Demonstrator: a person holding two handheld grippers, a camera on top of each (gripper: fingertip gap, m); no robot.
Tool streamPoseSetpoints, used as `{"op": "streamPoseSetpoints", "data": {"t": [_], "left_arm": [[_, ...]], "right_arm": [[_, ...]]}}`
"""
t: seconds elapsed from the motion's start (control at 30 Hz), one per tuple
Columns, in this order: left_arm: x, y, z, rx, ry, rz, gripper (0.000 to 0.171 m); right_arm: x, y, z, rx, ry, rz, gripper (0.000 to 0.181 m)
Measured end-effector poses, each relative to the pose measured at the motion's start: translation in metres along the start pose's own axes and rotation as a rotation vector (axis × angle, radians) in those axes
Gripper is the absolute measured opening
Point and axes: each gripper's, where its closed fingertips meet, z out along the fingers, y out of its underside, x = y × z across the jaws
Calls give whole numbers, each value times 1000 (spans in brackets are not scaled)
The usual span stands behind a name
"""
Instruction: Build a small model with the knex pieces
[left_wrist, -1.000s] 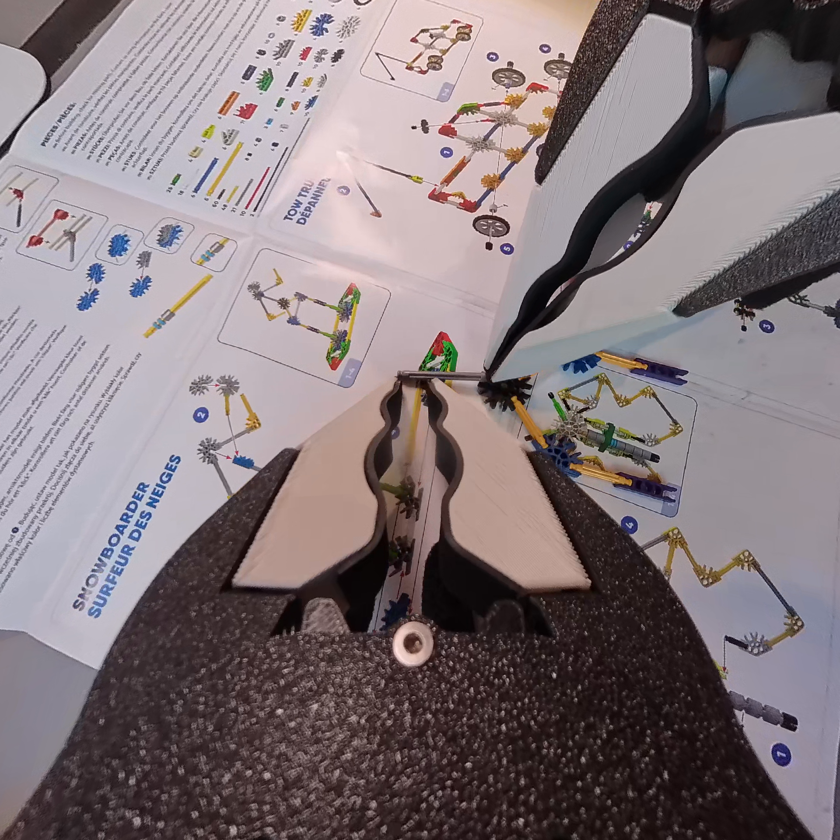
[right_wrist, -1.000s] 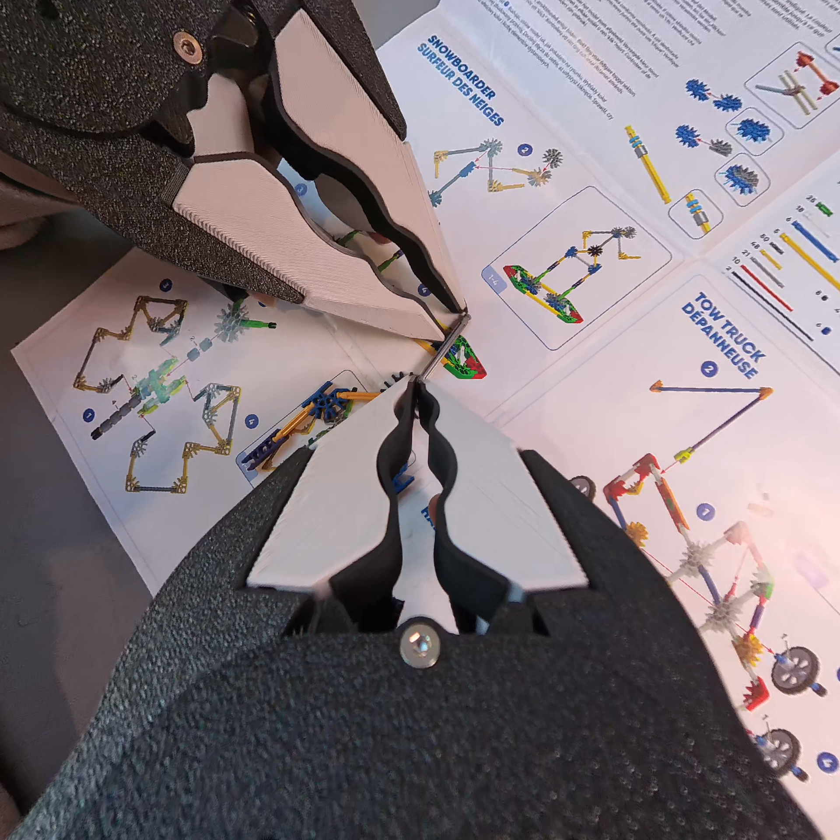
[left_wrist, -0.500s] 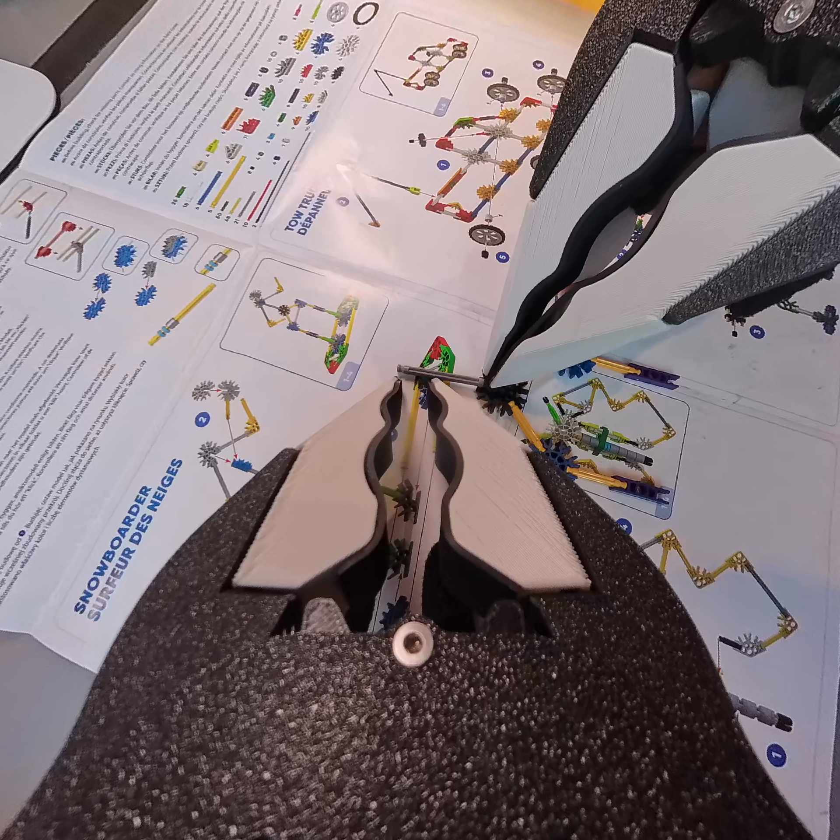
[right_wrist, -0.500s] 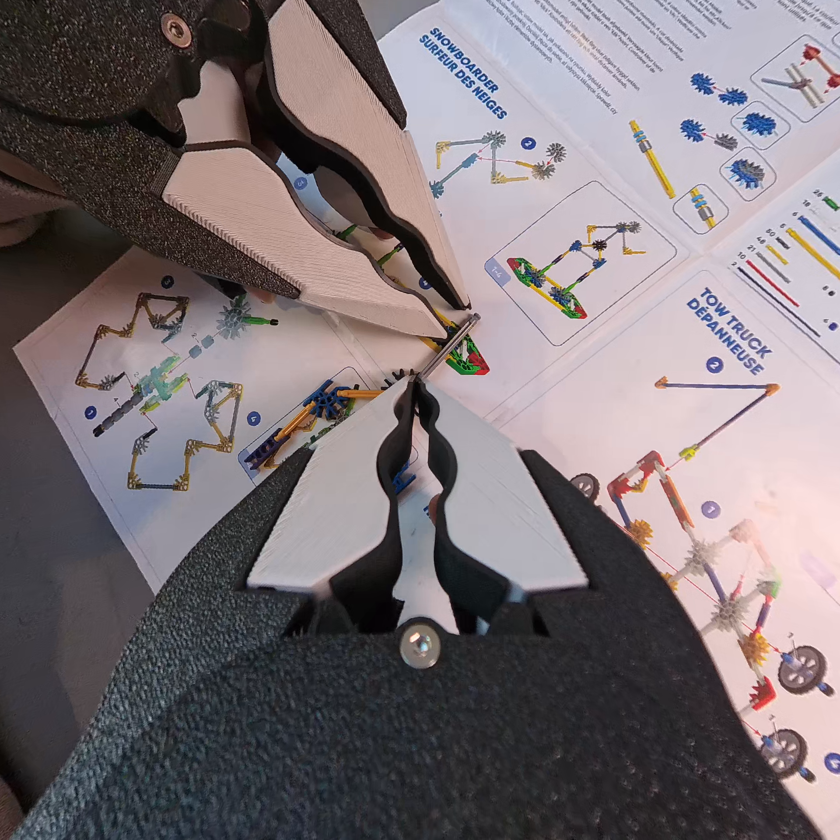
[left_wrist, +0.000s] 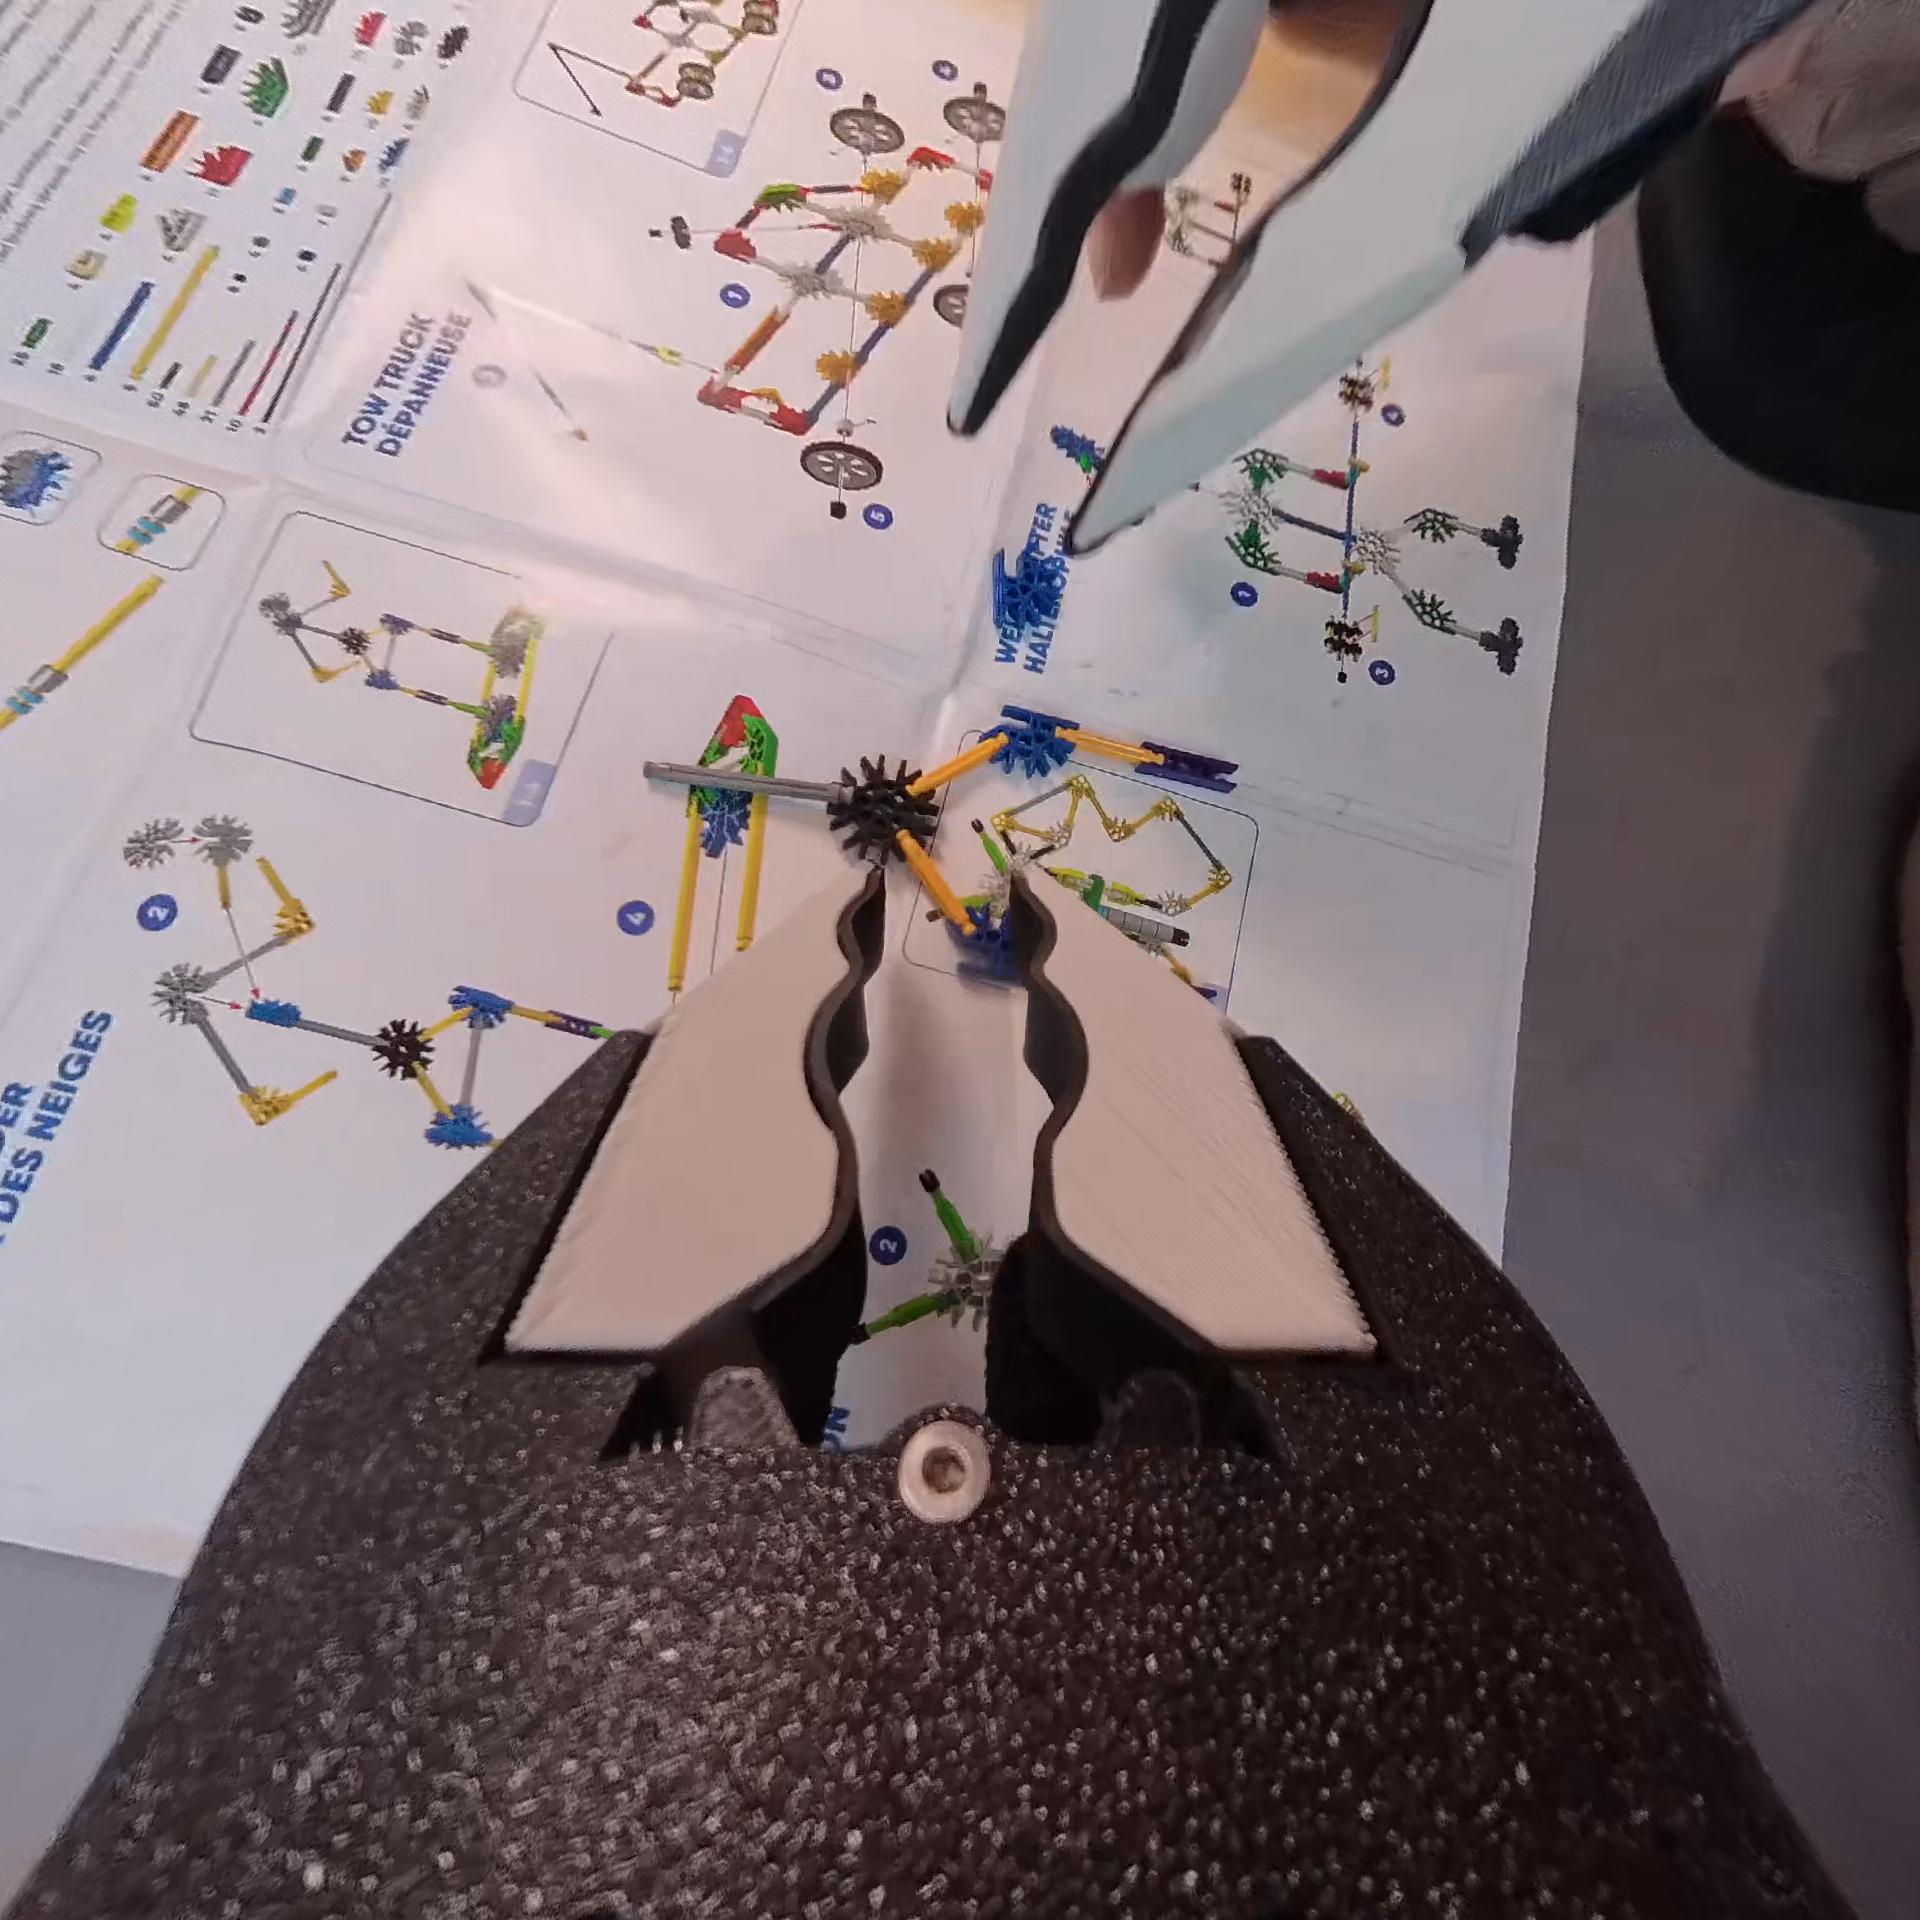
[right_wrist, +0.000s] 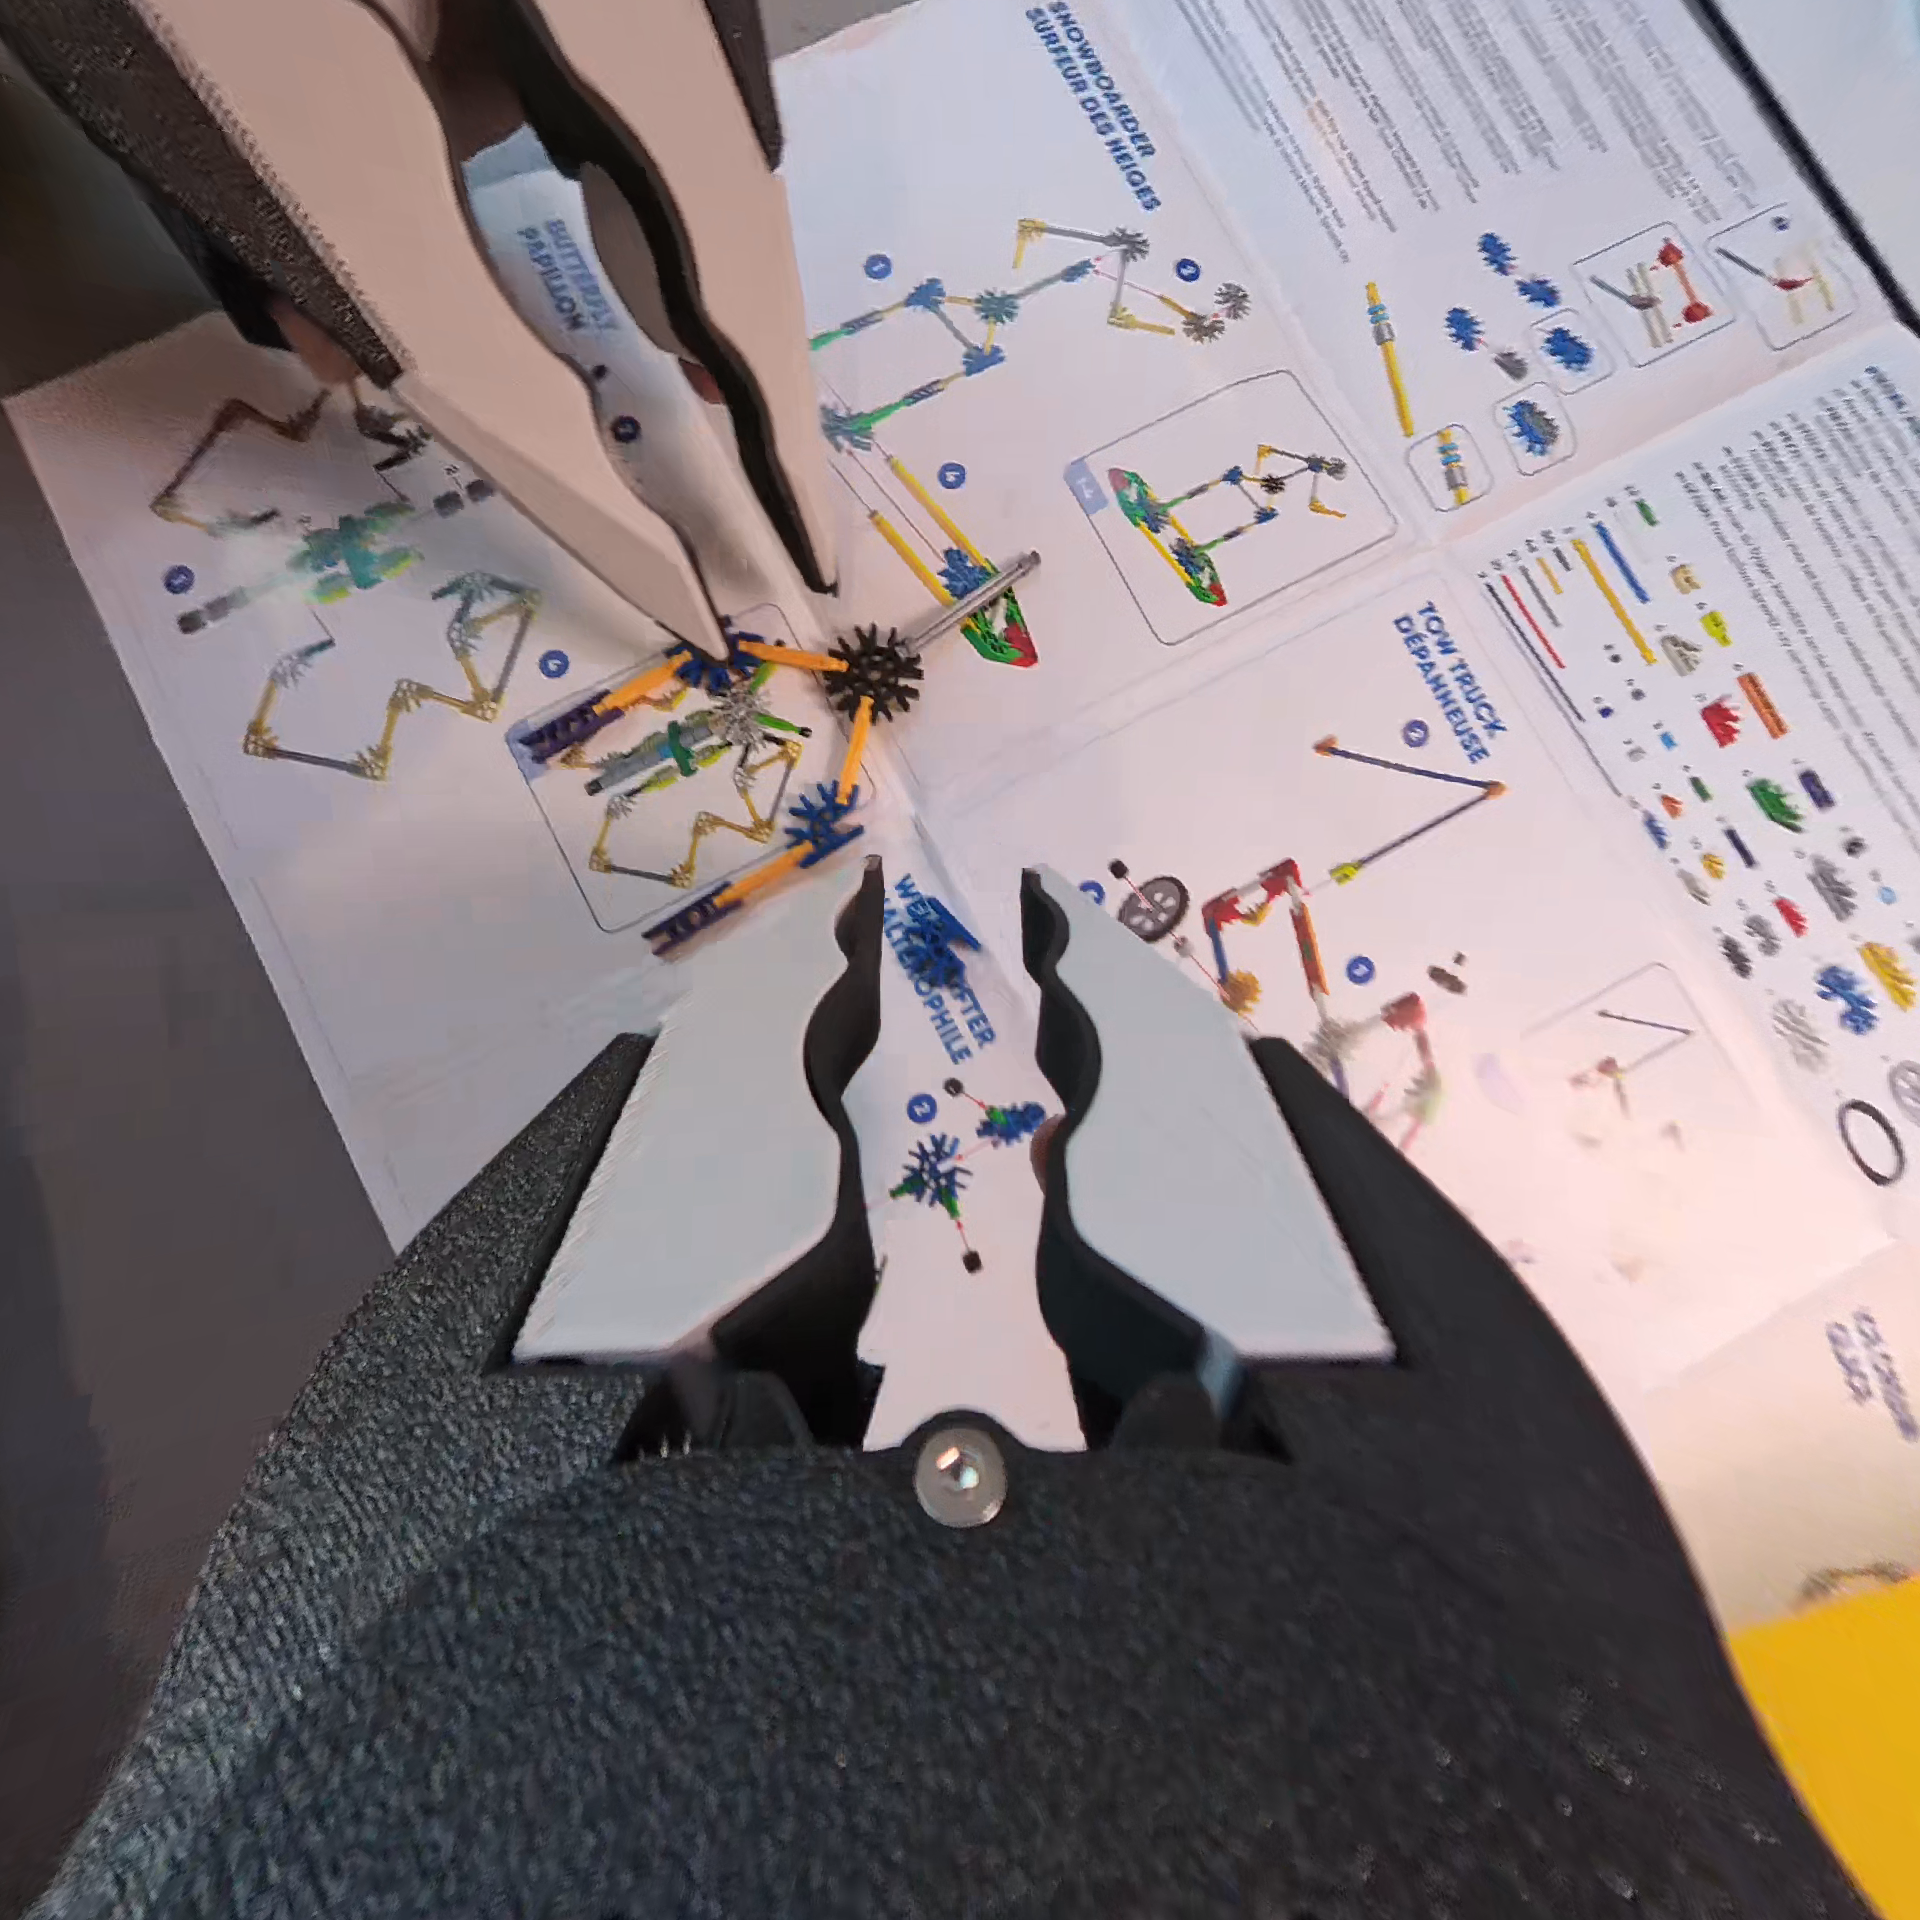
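The left tongs (left_wrist: 943, 883) are standing open and empty, their tips just short of the black connector (left_wrist: 879, 807) of a small rod-and-connector assembly lying on the instruction sheet (left_wrist: 436, 1195); closing squarely on that hub would keep it from twisting. The right tongs (right_wrist: 948, 873) are likewise gaping, holding nothing, with the assembly's blue connector (right_wrist: 821, 821) just ahead and the grey worktop (right_wrist: 135, 1039) off to their left.

Open paper lies all round the toy rod piece (left_wrist: 883, 805). Only the left hand-held gripper (left_wrist: 945, 883) crowds it; the right hand-held gripper (right_wrist: 945, 873) stands apart.
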Motion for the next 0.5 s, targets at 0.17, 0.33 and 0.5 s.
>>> {"op": "streamPoseSetpoints", "data": {"t": [0.17,0.33,0.5], "left_arm": [[2,8,13,-81,-53,11,24],[4,12,12,-111,-106,18,11],[19,21,7,-105,-119,-18,9]], "right_arm": [[32,22,-17,-29,67,64,25],[26,40,-10,-76,66,63,28],[33,55,-5,-131,133,49,28]]}}
